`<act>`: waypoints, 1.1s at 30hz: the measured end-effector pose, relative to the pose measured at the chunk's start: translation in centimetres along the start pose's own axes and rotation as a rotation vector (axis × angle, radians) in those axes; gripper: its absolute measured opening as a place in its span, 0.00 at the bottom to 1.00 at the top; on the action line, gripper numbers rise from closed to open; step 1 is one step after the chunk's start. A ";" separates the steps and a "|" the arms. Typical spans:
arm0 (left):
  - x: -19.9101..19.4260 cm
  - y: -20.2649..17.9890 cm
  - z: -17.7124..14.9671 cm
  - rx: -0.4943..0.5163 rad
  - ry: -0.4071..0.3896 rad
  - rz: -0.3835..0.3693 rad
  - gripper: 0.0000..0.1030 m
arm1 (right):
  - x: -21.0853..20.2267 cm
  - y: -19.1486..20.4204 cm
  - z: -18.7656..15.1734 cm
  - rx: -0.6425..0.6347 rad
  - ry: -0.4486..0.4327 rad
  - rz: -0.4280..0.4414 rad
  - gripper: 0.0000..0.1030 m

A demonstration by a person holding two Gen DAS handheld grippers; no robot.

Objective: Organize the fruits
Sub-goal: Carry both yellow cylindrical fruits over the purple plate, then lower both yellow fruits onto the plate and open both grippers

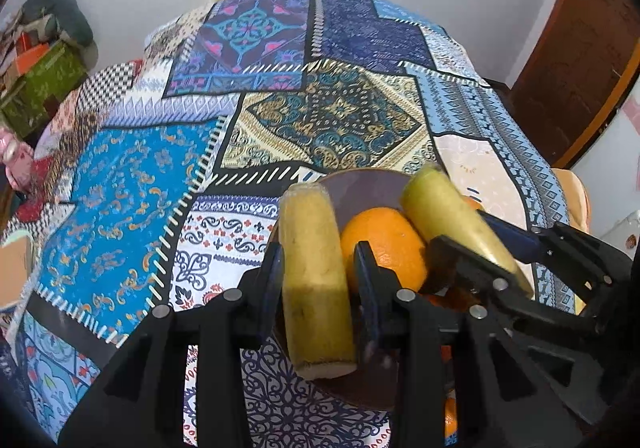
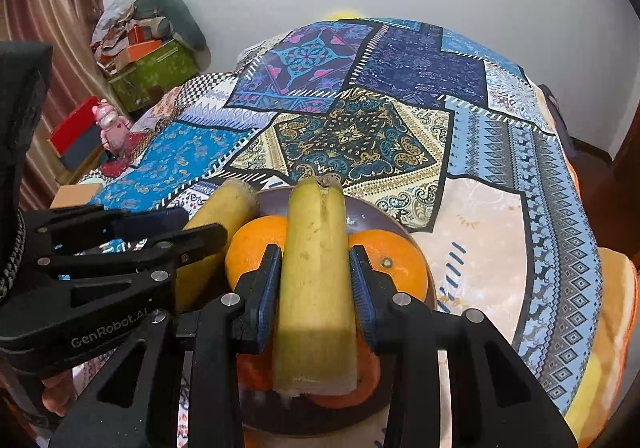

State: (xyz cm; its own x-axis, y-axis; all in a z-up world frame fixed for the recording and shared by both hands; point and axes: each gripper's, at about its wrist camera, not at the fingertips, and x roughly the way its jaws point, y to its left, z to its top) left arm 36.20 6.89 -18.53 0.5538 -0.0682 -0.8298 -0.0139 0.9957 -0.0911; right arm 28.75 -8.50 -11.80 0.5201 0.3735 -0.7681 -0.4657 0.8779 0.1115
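Yellow-green banana pieces are held one in each gripper, above a dark brown plate (image 2: 404,226) on a table covered with a patchwork-print cloth (image 2: 500,232).

Left gripper (image 1: 318,268): its blue-padded tongs are clamped on the left banana piece (image 1: 314,272), gripped at mid-length with the cut end toward the camera. The piece is held lengthwise along the fingers, which leaves both ends free and, by judgement, allows it to be laid down flat.

Right gripper (image 2: 316,280): its tongs are clamped on the right banana piece (image 2: 316,288) in the same lengthwise manner, stem end pointing to 12 o'clock.

In the right wrist view, two oranges (image 2: 396,268) are seen on the plate directly beneath the held piece, one at 10 o'clock and one at 2 o'clock of the fingertips. Further orange fruit is partly visible lower down; its count cannot be told. In the left wrist view, one orange (image 1: 384,244) lies between the two banana pieces.

Both grippers are brought close together over the plate, the left one at 9 o'clock in the right wrist view. This is judged to be a placing step: the fruits are being gathered on one plate, and the bananas are not yet set down. Whether either piece touches an orange cannot be told.

A risk of the pieces rolling off the rounded oranges on release is noted.
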 end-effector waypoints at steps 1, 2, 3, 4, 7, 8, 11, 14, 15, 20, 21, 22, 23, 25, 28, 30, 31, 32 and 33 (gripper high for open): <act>-0.2 -0.2 0.0 0.010 -0.005 0.008 0.33 | -0.1 -0.1 0.0 0.002 0.003 -0.003 0.31; -0.4 -0.4 0.0 0.019 -0.009 0.009 0.33 | -0.1 -0.1 -0.1 0.005 0.005 -0.001 0.31; -0.6 -0.5 -0.1 0.022 -0.010 0.006 0.33 | -0.1 -0.3 -0.1 0.010 0.009 0.005 0.31; -0.9 -0.5 -0.1 0.022 -0.010 0.000 0.33 | -0.2 -0.4 -0.2 0.016 0.016 0.013 0.32; -1.7 -0.6 -0.3 0.025 -0.020 -0.002 0.33 | -0.9 -0.5 -0.6 0.013 0.020 0.020 0.32; -2.1 -0.7 -0.4 0.027 -0.025 -0.001 0.33 | -1.1 -0.4 -0.7 0.009 0.020 0.018 0.32; -3.1 -0.9 -0.8 0.032 -0.028 -0.002 0.33 | -2.2 -0.2 -1.0 -0.001 0.012 0.015 0.32; -4.4 -1.1 -1.4 0.041 -0.036 -0.004 0.33 | -3.7 -0.3 -1.3 -0.004 0.002 0.015 0.32; -4.9 -1.2 -1.6 0.045 -0.038 -0.006 0.33 | -4.2 -0.4 -1.3 -0.006 -0.003 0.012 0.32; -7.3 -2.0 -2.8 0.073 -0.056 -0.011 0.34 | -7.3 -1.1 -2.0 -0.004 -0.034 -0.006 0.34; -7.8 -2.2 -3.1 0.079 -0.059 -0.014 0.34 | -7.9 -1.4 -2.3 -0.002 -0.041 -0.011 0.34; -8.2 -2.5 -3.4 0.084 -0.060 -0.019 0.35 | -8.4 -1.6 -2.6 -0.002 -0.044 -0.016 0.35; -8.6 -2.6 -3.7 0.086 -0.061 -0.027 0.35 | -8.8 -1.7 -2.8 -0.002 -0.046 -0.021 0.35; -9.3 -3.0 -4.3 0.095 -0.056 -0.042 0.35 | -9.6 -2.2 -3.5 0.005 -0.049 -0.029 0.36; -9.9 -3.9 -5.4 0.116 -0.047 -0.055 0.35 | -10.4 -2.7 -4.7 0.014 -0.045 -0.044 0.38; -10.1 -4.5 -6.2 0.128 -0.039 -0.065 0.35 | -10.7 -3.1 -5.6 0.016 -0.038 -0.051 0.38; -10.1 -4.8 -6.7 0.135 -0.034 -0.071 0.35 | -10.7 -3.2 -6.1 0.017 -0.030 -0.054 0.38; -10.1 -5.0 -7.0 0.139 -0.028 -0.076 0.35 | -10.8 -3.3 -6.6 0.017 -0.025 -0.054 0.39; -10.0 -5.4 -7.5 0.143 -0.017 -0.085 0.35 | -10.9 -3.4 -7.0 0.020 -0.019 -0.053 0.39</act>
State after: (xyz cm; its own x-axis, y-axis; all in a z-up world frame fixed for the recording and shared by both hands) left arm 24.50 1.74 -13.85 0.5623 -0.1525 -0.8128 0.1516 0.9852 -0.0800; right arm 19.67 -17.64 -8.25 0.5572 0.3313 -0.7614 -0.4228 0.9024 0.0832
